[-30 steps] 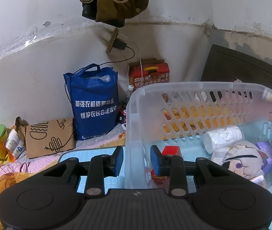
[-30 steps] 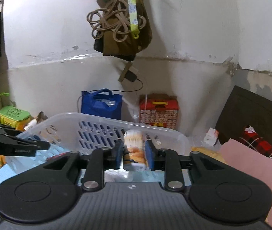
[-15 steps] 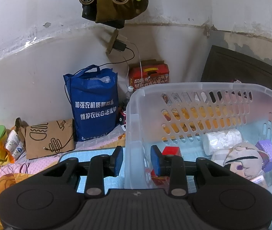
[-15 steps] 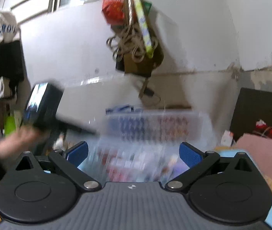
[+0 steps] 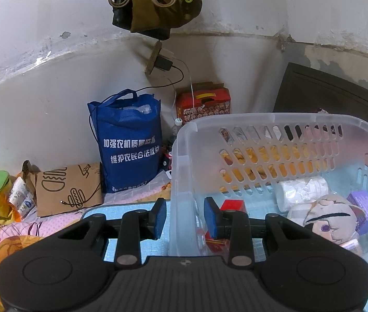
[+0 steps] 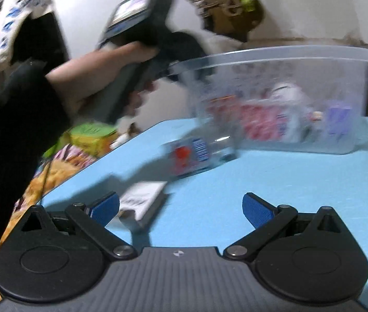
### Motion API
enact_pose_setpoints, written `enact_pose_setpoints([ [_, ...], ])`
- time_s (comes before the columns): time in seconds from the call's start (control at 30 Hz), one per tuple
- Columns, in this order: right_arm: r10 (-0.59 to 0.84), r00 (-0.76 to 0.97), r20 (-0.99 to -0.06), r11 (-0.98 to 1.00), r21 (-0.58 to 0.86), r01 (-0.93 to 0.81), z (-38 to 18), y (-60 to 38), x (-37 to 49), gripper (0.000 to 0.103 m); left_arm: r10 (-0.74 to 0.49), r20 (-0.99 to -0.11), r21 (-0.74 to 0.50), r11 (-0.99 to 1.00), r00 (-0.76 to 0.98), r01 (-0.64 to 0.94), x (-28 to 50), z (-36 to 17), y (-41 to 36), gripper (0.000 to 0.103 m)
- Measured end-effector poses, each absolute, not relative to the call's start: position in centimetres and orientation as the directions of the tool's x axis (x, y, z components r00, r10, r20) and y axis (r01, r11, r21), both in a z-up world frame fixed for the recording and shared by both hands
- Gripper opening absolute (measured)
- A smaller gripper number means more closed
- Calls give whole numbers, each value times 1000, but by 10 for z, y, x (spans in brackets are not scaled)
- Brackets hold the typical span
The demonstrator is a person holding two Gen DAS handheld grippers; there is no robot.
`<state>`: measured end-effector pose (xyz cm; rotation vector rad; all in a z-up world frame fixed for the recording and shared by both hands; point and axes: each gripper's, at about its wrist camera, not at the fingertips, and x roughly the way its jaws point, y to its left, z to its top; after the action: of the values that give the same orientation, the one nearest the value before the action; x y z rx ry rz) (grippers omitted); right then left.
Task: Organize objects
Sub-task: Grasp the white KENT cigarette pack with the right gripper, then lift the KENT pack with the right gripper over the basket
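Translucent basket (image 5: 184,156) wall pinched by left tongs (image 5: 185,219), right tongs (image 6: 181,208) spread wide, holding nothing, over blue mat (image 6: 274,171)

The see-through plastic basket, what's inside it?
Inside the see-through plastic basket: a white paper roll, a stuffed doll head with a purple eye, a purple box and a red box. The gripper and the doll hide anything underneath.

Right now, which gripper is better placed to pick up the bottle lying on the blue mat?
Right. The right gripper is open and empty, facing the bottle. The left gripper has its jaws around the basket wall.
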<state>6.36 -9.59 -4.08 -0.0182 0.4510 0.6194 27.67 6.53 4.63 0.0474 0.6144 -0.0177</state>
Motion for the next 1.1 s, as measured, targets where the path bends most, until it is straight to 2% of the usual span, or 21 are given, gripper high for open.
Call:
enact_pose_setpoints([
  [0.27,546,731,-409,801,-2,-599,-49,-55,53,101,-2,-574,41,999,819,32,277,47,66,37],
  [0.37,527,749,-401,807,-41,-589,-51,-50,53,84,-2,-574,42,999,819,32,278,47,67,37],
  [0.43,542,743,-392,795,-47,-605,-51,-52,52,66,-2,-573,43,999,819,32,278,47,66,37],
  [0.47,549,739,-390,791,-44,-610,-51,-53,52,60,-1,-574,43,999,819,31,278,47,67,37],
  [0.5,555,735,-389,787,-41,-616,-50,-55,51,48,-2,-573,42,999,820,31,278,47,67,37],
  [0.53,555,735,-390,788,-39,-615,-49,-57,51,47,-2,-573,42,999,819,32,277,47,67,37],
  [1.1,438,834,-335,891,36,-453,-26,-154,64,44,2,-570,45,999,822,28,279,46,67,37],
])
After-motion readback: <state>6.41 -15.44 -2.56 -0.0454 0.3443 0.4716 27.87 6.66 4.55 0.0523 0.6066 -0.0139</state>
